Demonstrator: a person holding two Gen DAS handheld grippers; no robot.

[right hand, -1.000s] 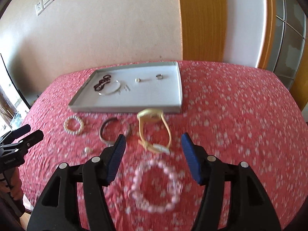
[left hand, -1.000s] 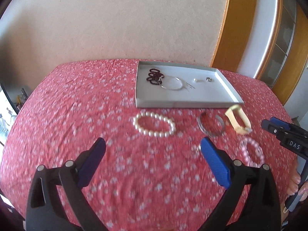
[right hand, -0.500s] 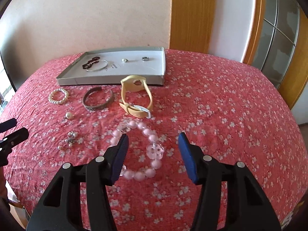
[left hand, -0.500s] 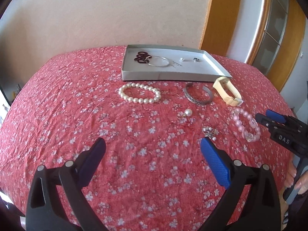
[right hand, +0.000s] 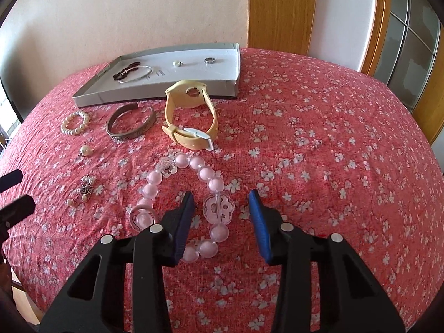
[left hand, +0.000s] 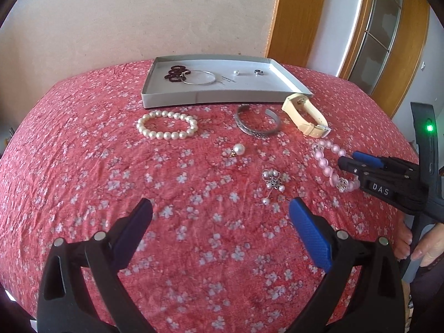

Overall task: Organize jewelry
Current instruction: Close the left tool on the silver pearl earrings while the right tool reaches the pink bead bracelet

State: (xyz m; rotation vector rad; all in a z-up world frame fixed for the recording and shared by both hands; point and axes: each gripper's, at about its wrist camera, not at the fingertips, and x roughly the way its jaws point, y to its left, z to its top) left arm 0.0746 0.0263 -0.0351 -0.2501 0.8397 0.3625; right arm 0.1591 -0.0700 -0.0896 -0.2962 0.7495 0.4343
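A pink bead bracelet (right hand: 180,194) lies on the red floral cloth; it also shows in the left wrist view (left hand: 330,166). My right gripper (right hand: 220,213) is open, low over it, with the bracelet's right side and its flower charm (right hand: 219,206) between the jaws. My left gripper (left hand: 219,222) is open and empty above bare cloth. A grey tray (left hand: 172,94) at the back holds a dark bracelet (left hand: 176,72), a thin bangle (left hand: 198,77), a pearl stud and a ring (left hand: 258,71).
In front of the tray lie a white pearl bracelet (left hand: 166,125), a silver cuff (left hand: 256,122), a cream watch (left hand: 305,113), a single pearl earring (left hand: 238,149) and a small pearl cluster (left hand: 273,181). The table's round edge falls away on all sides.
Both grippers have pulled back and tilted, so more of the table shows. My right gripper has come down over the pink bracelet and its jaws have narrowed a little around the bracelet's right side.
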